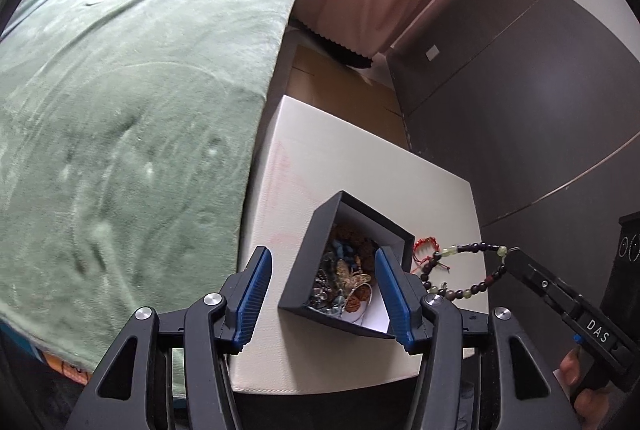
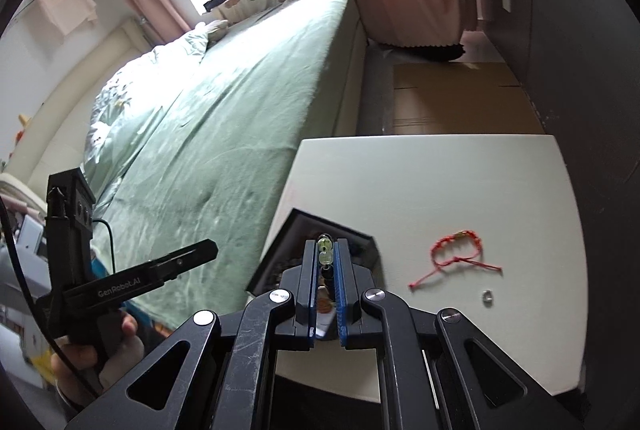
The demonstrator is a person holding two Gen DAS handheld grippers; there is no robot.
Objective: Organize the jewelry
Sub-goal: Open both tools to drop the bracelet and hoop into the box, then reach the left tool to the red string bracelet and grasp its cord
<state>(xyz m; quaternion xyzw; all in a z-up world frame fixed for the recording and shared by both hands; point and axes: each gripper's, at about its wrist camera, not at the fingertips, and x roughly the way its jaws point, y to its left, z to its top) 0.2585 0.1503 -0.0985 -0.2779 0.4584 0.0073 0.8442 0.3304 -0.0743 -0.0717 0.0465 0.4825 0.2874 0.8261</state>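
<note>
Left claw (image 1: 320,294): I read its blue pads (image 1: 256,294) standing apart at a middling gap, nothing gripped. The black box (image 1: 352,262) sits between the pads in the left wrist view; the right pad overlaps the box's right wall, but I cannot tell whether it touches.

Box: open, on the white desk (image 1: 360,157), full of mixed jewelry — blue beads, brown beads, metal pieces in a heap.

Right claw (image 2: 325,270): pinched narrow on the bead bracelet (image 1: 464,270). In the right wrist view pale green beads show between the closed pads. In the left wrist view the bracelet hangs as a loop from the claw tip (image 1: 516,262), at 3 o'clock from the box, clear of the desk as far as I can judge. Beads are dark with pale green ones spaced among them.

Red cord bracelet (image 2: 456,254): flat on the desk at 3 o'clock from the box, near it but apart, tails trailing out.

Small ring (image 2: 487,297): on the desk at 5 o'clock from the red cord bracelet, just beside it.

Bed (image 1: 120,109) with a green cover runs along the desk at 9 o'clock.

A hand (image 2: 100,354) holds the left claw's grip at lower left of the right wrist view.
</note>
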